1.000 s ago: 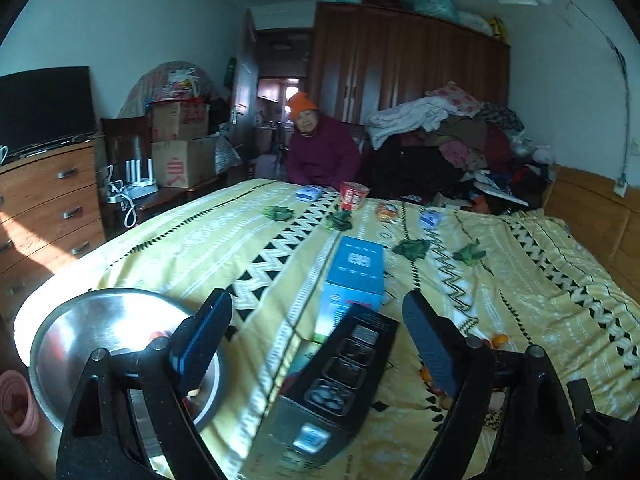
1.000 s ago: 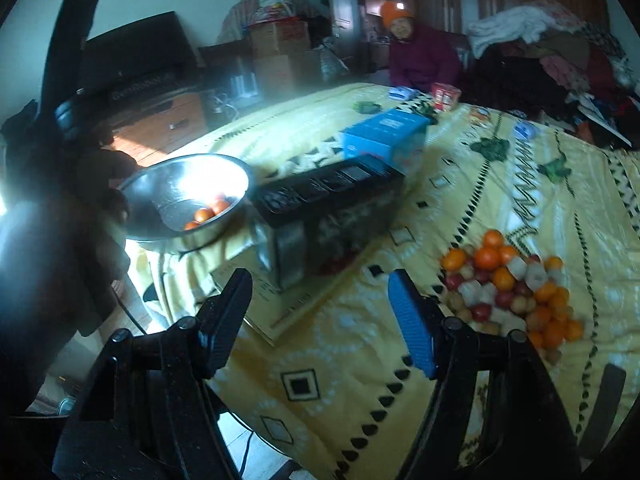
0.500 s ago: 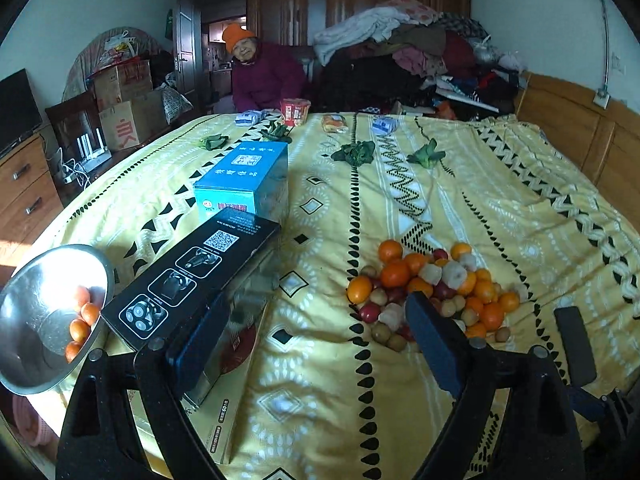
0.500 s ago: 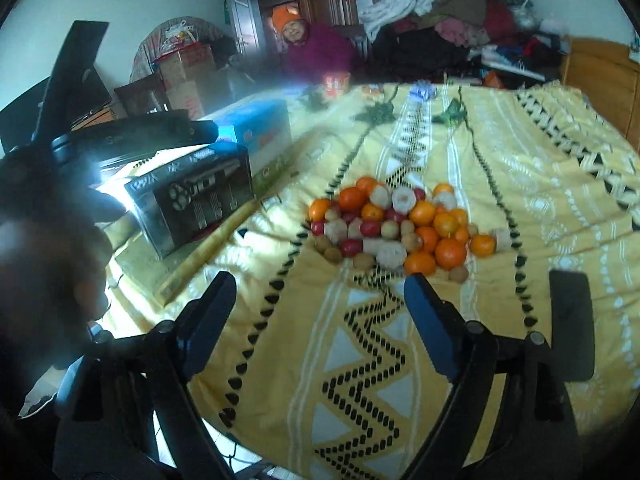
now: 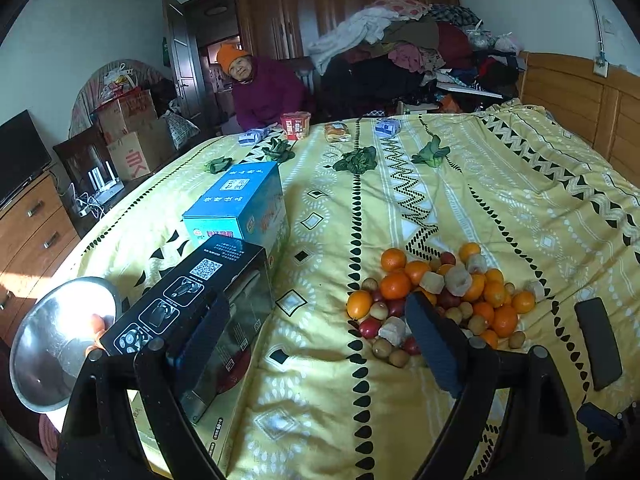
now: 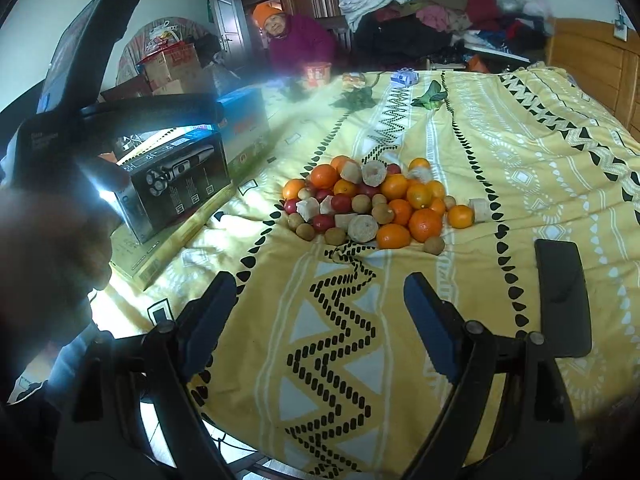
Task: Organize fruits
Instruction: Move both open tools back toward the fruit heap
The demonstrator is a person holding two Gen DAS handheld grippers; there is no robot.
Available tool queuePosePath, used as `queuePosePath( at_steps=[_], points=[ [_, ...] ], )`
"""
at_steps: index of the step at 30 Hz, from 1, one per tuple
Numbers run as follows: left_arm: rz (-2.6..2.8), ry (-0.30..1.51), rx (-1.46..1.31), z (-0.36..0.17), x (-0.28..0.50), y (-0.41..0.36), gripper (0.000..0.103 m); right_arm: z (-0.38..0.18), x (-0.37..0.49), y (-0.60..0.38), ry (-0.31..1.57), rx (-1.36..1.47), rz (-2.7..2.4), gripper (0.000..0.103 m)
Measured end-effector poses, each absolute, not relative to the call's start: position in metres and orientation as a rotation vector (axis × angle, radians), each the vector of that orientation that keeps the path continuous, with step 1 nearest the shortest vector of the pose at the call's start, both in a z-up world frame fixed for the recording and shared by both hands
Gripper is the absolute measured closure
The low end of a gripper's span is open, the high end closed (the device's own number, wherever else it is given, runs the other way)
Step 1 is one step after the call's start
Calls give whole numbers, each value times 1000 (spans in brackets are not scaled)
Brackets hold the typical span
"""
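The left gripper (image 5: 316,336) hung over the near edge of the bed with its jaws wide apart and nothing between them; the right gripper (image 6: 320,316) had just been spreading its jaws, which stood apart and empty too. A yellow patterned bedspread (image 5: 500,200) carried everything. At the near left corner, a steel bowl (image 5: 44,360) held a few small oranges (image 5: 94,322), seen only from the left wrist. Just beside it a black carton (image 5: 192,292) stood on a flat box, with a blue carton (image 5: 240,196) close behind. Toward the middle of the bedspread, well apart from the bowl, lay the fruit pile (image 6: 368,204): oranges, small red fruits, brown round ones and pale cut chunks, all touching. A dark phone (image 6: 562,296) lay on the bedspread by the near right side. The right wrist view alone showed a blurred hand (image 6: 44,248) holding the other gripper. Leafy greens (image 5: 356,160) and a red cup (image 5: 295,125) sat toward the far edge, where a person (image 5: 264,88) sat.
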State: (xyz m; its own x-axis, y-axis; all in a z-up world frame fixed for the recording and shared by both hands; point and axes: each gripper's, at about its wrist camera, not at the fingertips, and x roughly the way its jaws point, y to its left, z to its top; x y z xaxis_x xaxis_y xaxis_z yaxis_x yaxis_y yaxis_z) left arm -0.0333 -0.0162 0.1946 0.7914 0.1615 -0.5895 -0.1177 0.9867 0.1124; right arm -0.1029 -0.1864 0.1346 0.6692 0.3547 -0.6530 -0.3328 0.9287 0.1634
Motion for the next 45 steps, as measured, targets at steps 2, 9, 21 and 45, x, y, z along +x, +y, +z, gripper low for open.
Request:
queuePosePath(
  at_steps=[2,9,21,45],
  points=[
    [144,655,73,191,-31,-17,12,132,-102,-185,750,31,391,17],
    [39,722,-16,169,-20,-10,12,122,-98,-186,774,36,407,17],
    [-242,975,-243,66,3,-9,61,77,-92,-203,854,50,390,21],
    [-226,1056,-273,22,76,-6,73,41,-71,-227,935,121,350,21]
  ],
)
